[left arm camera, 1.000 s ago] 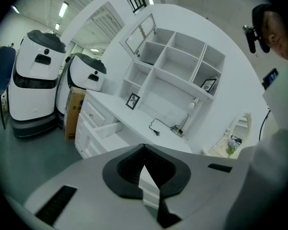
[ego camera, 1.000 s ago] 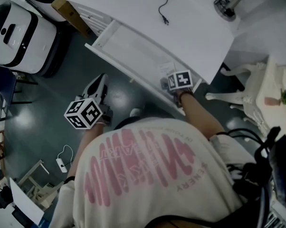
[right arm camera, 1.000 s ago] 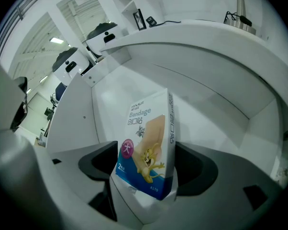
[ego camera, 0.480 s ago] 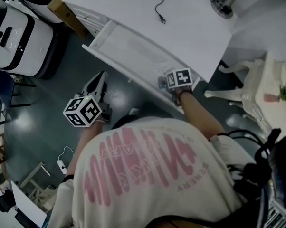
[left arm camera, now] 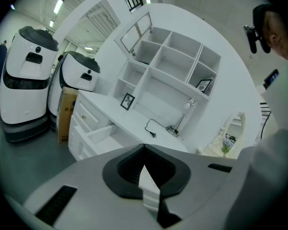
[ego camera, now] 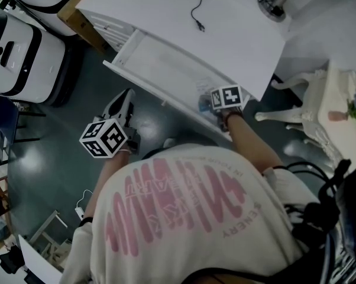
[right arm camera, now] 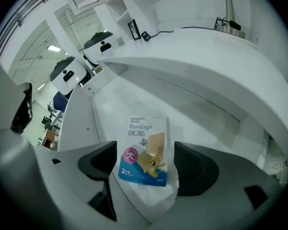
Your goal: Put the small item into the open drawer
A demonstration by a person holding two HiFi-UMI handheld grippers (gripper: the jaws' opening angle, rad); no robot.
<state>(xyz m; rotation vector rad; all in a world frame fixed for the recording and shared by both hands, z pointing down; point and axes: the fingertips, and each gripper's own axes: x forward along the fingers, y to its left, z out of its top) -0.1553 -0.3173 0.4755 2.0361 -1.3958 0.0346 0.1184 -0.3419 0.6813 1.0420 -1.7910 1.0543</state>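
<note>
Hardly shifted in a second, the right gripper (right arm camera: 146, 166) hangs at the open drawer's (right arm camera: 105, 114) front right corner, fingers spread either side of the bandage packet (right arm camera: 145, 150) lying lengthwise between them on the drawer floor; the left gripper (left arm camera: 143, 163), fingers pressed together, idles well apart.

Head view steeply down, all share drawer (ego camera: 166, 70)
</note>
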